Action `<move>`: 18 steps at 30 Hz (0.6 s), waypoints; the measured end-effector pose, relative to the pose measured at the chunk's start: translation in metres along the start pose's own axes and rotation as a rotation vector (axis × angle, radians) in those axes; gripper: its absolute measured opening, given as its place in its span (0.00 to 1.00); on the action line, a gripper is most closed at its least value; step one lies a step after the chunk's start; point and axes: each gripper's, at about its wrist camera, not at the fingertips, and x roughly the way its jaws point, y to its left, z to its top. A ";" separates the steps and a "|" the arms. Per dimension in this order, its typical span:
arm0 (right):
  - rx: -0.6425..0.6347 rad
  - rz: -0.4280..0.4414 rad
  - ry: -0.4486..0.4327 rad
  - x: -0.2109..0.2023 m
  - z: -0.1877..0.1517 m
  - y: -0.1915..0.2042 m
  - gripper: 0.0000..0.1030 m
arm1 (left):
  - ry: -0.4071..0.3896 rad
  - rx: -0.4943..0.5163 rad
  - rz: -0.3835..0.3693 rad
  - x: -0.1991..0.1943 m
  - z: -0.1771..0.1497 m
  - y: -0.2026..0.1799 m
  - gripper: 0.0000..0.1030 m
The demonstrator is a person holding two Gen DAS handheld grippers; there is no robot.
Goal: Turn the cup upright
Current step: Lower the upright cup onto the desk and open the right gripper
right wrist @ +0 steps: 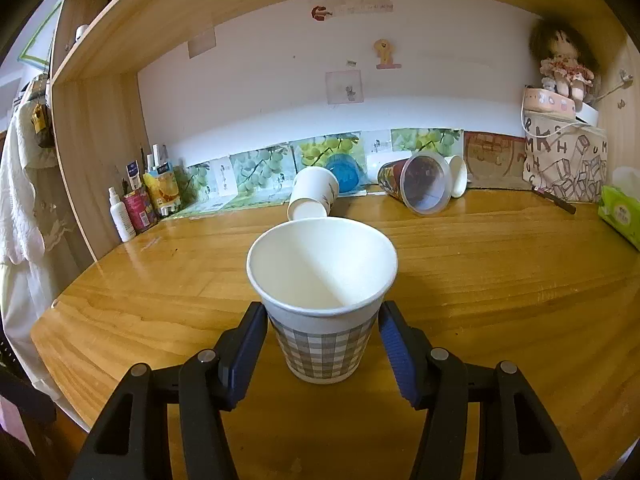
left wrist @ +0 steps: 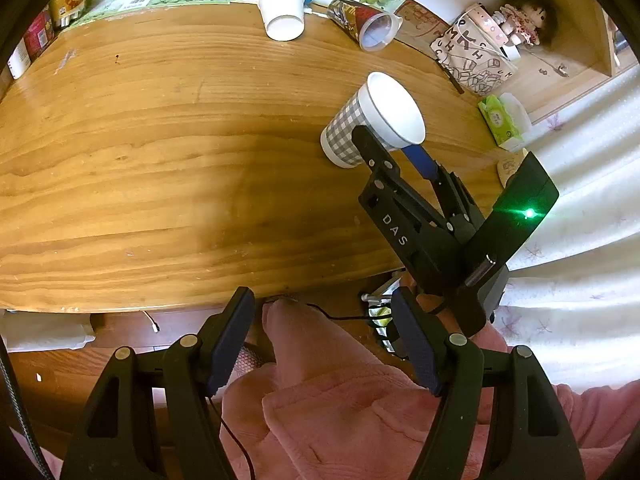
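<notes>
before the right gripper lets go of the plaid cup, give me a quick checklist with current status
1. plaid cup mouth up: ok.
2. Cup base flat on the table: cannot tell; it looks tilted in the left wrist view.
3. right gripper pads flank the cup wall: ok.
4. Pads actually pressing the cup: cannot tell.
5. left gripper open, back off the table edge: ok.
6. Tipped white cup well behind: ok.

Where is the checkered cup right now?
The checkered cup stands upright on the wooden table, between the blue pads of the right tongs. In the right wrist view, the tipped white cup lies behind it.
</notes>
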 end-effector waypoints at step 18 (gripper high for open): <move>-0.053 0.116 0.160 -0.005 -0.001 0.000 0.66 | 0.015 0.037 0.023 -0.004 0.017 -0.009 0.72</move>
